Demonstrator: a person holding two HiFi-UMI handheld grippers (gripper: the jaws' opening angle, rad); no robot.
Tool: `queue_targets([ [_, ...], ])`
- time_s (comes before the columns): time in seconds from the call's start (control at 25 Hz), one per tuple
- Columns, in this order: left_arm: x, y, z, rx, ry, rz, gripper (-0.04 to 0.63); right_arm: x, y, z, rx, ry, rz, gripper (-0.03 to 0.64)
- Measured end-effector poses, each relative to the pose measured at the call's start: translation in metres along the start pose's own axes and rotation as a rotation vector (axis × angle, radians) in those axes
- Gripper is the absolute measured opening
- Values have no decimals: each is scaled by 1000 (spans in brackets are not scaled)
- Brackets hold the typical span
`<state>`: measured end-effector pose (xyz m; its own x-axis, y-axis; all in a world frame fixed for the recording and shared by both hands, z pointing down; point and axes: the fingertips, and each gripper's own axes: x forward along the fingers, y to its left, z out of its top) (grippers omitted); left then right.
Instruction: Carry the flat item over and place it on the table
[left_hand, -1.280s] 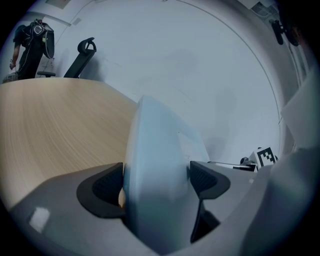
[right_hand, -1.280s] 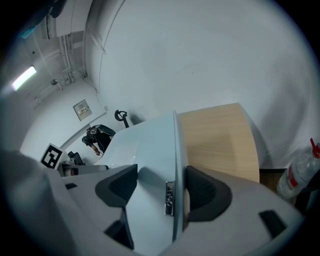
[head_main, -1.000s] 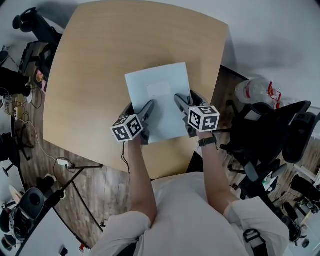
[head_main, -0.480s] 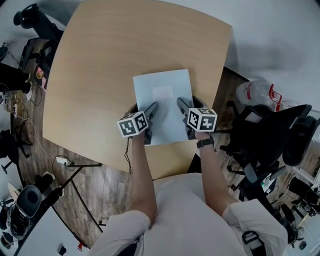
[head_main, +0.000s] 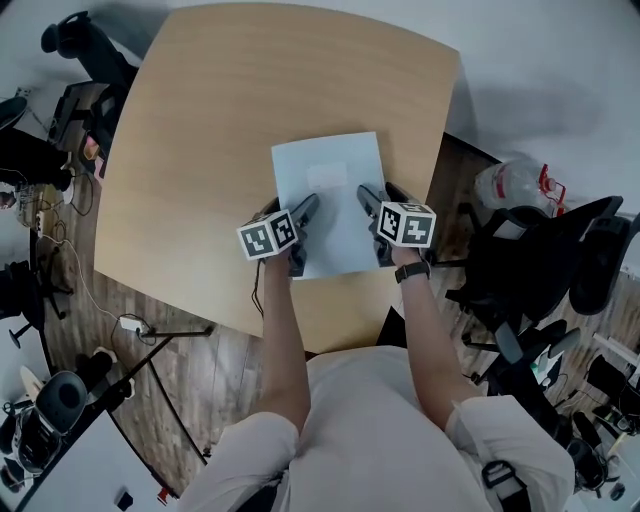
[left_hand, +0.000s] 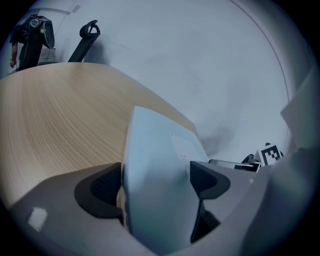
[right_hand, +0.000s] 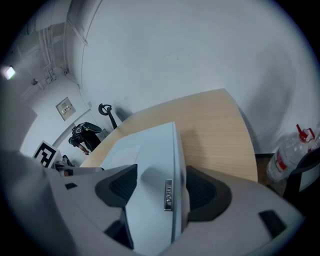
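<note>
Over the light wooden desk (head_main: 200, 150), the pale flat rectangular panel (head_main: 335, 185), clamped by the left hand-held gripper (head_main: 303, 213) and right hand-held gripper (head_main: 369, 197), has barely shifted, so set-down appears close.

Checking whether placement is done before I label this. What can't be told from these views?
- Item touching table or not: underside hidden in every view.
- Print on the tab, right gripper view: blurred.
- Item's near corners, head view: covered by left gripper and right gripper.
</note>
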<state>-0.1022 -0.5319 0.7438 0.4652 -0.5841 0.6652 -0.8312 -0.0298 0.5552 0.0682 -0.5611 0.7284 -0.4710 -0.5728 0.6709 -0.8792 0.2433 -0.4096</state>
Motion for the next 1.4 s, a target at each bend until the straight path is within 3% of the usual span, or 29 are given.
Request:
queue_targets([
  [0.24,-51,-17,13,86,-106,-7,419,-61,-1,25,-95,-147,-140,278],
  [0.4,-93,-42,33,181,-223,-10,417,-101,24,36,-113,-256,-126,278],
  [0.56,-131,-75,37,275,-285,-31,416,-137,61,42,-148,-346,-93,270],
  [0.68,-157,-97,37,325,-331,-46,402,-163,89,48,-192,-409,-75,206],
  [1.12,-254,-152,45,449,-536,-81,205,-251,176,63,-336,-584,-3,89],
  [1.4,-304,-171,46,560,-653,-25,114,-292,210,64,-390,-685,17,51],
])
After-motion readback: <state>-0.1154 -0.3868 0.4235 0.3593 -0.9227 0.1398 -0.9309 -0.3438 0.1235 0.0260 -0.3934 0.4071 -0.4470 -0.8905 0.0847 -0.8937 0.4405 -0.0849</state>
